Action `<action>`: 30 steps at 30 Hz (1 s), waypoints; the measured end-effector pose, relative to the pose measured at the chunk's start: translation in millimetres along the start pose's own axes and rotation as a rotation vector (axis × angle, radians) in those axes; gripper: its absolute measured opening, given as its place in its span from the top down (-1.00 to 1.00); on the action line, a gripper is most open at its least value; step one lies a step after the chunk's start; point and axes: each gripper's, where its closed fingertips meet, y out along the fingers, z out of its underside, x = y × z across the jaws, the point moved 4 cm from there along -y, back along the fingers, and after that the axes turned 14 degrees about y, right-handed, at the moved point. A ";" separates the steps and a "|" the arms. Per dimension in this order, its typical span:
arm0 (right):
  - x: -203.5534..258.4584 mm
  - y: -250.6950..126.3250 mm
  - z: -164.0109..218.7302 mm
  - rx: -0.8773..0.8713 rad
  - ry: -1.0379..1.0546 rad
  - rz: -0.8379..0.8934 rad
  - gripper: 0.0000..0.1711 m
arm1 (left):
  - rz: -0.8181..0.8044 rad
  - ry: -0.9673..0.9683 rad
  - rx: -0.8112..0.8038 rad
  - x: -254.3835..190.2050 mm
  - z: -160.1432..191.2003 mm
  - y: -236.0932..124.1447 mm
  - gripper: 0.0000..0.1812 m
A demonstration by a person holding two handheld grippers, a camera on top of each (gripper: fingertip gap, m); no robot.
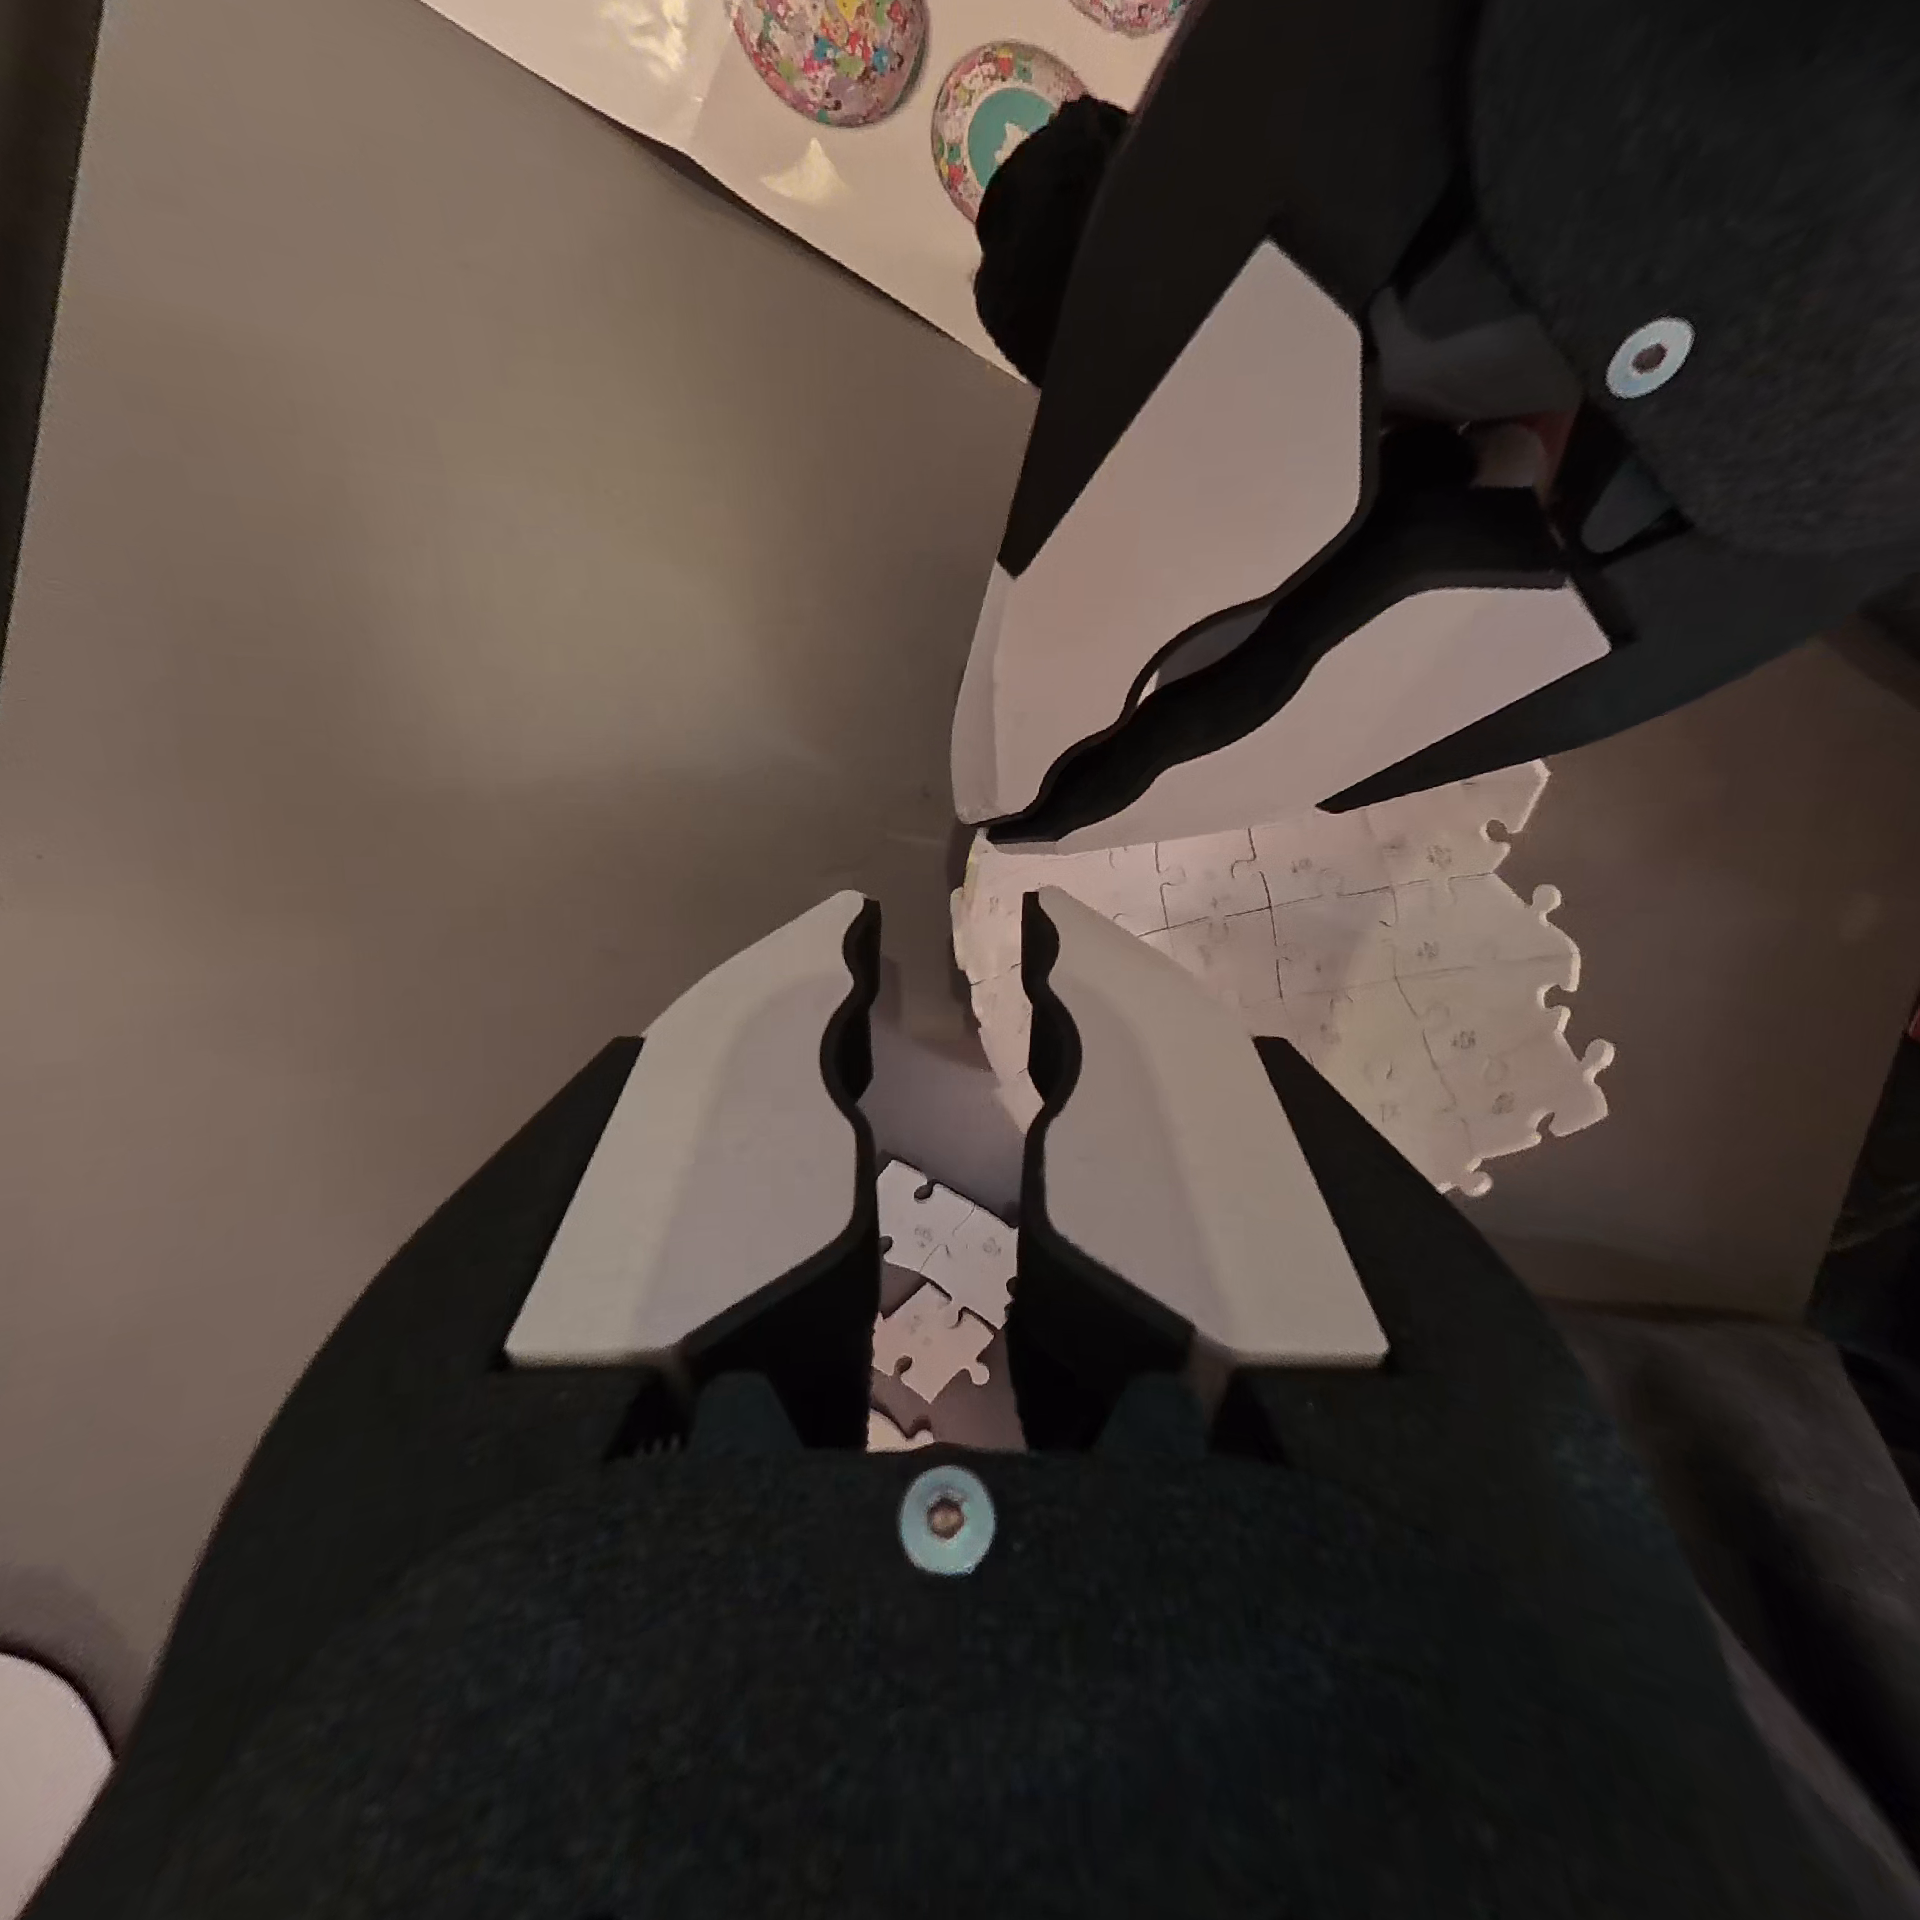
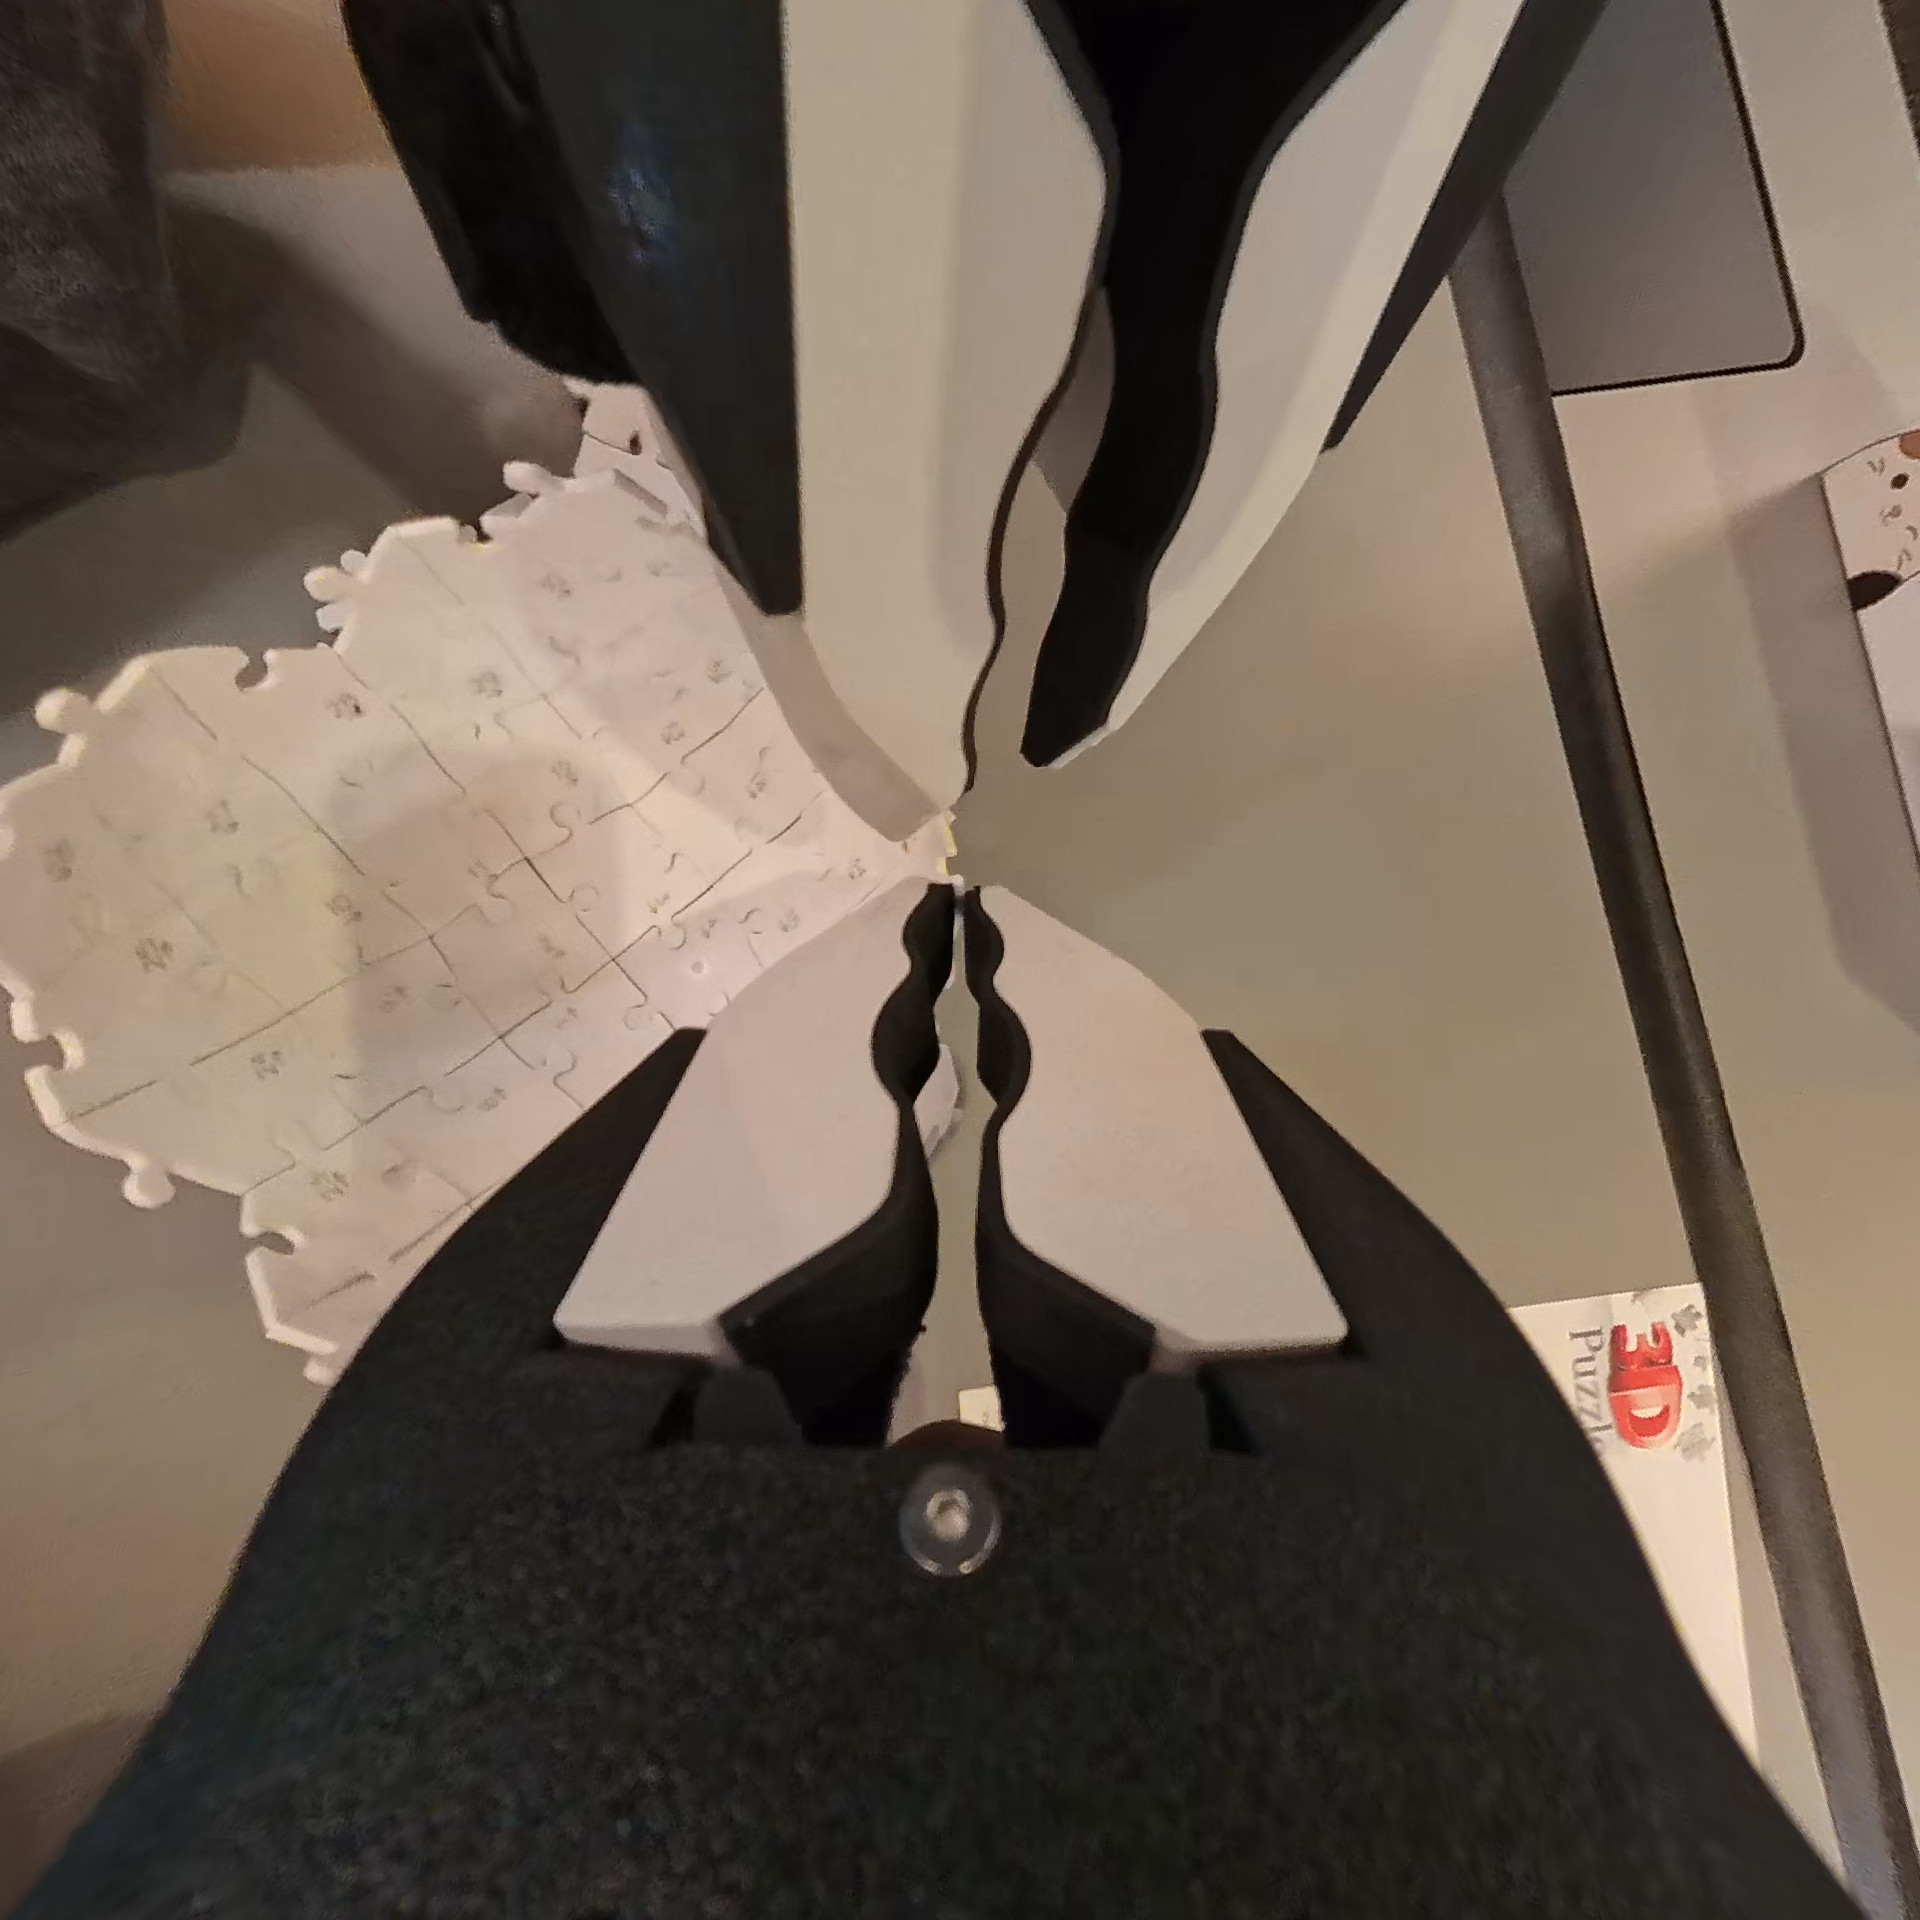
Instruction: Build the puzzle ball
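One curved puzzle shell (image 2: 343,883), white backs up with knobbed edges, sat on the grey worktop (image 1: 468,675) with its corner at both gripper tips. Right gripper (image 2: 958,896) was nearly pressed together, pinching that corner's edge. Left gripper (image 1: 951,914) was spread, touching nothing. Few loose pieces (image 1: 935,1299) lay under it; printed sheet (image 1: 883,94) beyond.

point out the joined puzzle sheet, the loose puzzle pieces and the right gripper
joined puzzle sheet (image 2: 343,894): right wrist view, on its white back side, mid-sheet.
loose puzzle pieces (image 1: 940,1309): left wrist view, on the pile seen between the fingers.
right gripper (image 2: 958,902): right wrist view, midway between its fingertips.
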 end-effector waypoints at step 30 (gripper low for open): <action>-3.1 5.5 -3.5 -0.005 -0.042 -0.020 0.97 | 0.064 -0.078 0.056 0.4 6.6 8.7 0.91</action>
